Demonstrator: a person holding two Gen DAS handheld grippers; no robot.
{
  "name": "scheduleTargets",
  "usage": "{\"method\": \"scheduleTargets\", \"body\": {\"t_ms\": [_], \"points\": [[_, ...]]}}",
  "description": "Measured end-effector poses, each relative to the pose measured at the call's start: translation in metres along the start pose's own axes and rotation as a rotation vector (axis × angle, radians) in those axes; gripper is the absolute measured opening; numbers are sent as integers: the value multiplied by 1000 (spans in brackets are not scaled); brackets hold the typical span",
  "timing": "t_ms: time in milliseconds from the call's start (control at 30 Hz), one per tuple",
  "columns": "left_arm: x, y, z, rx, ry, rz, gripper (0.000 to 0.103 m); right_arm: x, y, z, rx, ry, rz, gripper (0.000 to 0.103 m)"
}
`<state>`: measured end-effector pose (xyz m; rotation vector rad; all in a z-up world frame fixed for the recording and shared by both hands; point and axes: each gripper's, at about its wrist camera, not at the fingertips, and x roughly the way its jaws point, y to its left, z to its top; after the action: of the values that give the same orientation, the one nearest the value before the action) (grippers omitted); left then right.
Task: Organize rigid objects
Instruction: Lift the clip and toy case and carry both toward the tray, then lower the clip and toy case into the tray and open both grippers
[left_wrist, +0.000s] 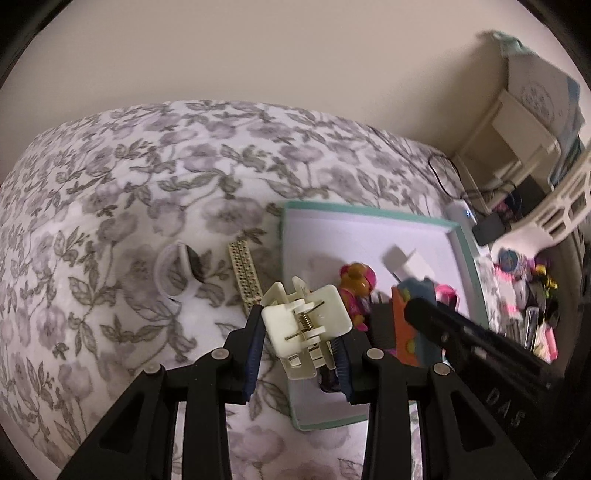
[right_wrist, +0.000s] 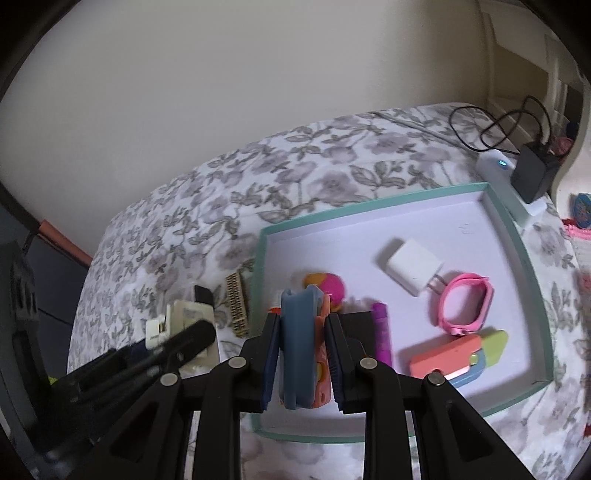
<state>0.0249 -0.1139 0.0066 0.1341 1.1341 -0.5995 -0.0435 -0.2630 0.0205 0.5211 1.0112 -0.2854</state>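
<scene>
The cream plastic spring claw clip (left_wrist: 306, 325) sits clamped between the blue pads of the left gripper (left_wrist: 301, 347), jaws narrow and pressing both its sides, its metal spring facing the camera. It hangs over the near left rim of the shallow white tray with a teal edge (left_wrist: 369, 212). The blue and orange plastic block toy (right_wrist: 301, 347) is held upright between the pads of the right gripper (right_wrist: 303, 354), jaws likewise narrow on it, above the tray's near left corner.

Tray floor: the far half is bare and gives open room. The near right part carries a white wall charger cube (right_wrist: 413, 271), a pink wristband (right_wrist: 467, 304), a purple cylinder (right_wrist: 382, 330) and a coral, blue and green flat toy (right_wrist: 458, 354); a pink and yellow figure (right_wrist: 328, 286) lies just behind the held block. The tray rests on a grey floral bedspread (left_wrist: 110, 221).

The left wrist view alone shows a white curved band with a dark face (left_wrist: 177, 271) on the cloth left of the tray, and a cream slotted basket (left_wrist: 565, 206) at the right edge. Both views show a beige perforated strip (left_wrist: 245, 278) just outside the tray's left wall. The right wrist view alone shows a white power bank (right_wrist: 493, 166) and black adapter (right_wrist: 533, 173) with cable beyond the tray's far right corner.
</scene>
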Motion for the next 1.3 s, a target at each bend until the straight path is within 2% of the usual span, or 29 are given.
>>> {"method": "scheduleTargets", "body": {"t_ms": [433, 567, 633, 800, 1000, 1200, 1300], "points": [[27, -64, -23, 185, 91, -62, 36, 1, -65, 4, 144, 12, -120, 27], [35, -73, -28, 226, 121, -48, 58, 5, -76, 1, 181, 36, -123, 27], [34, -73, -28, 222, 121, -49, 59, 5, -77, 1, 184, 33, -124, 27], [30, -58, -20, 164, 109, -57, 59, 3, -72, 2, 163, 17, -132, 27], [21, -23, -5, 50, 70, -40, 59, 2, -62, 3, 130, 5, -129, 27], [14, 29, 8, -105, 37, 18, 60, 9, -38, 0, 60, 16, -116, 27], [12, 58, 11, -188, 27, 52, 69, 14, -23, -3, 12, 17, -117, 27]]}}
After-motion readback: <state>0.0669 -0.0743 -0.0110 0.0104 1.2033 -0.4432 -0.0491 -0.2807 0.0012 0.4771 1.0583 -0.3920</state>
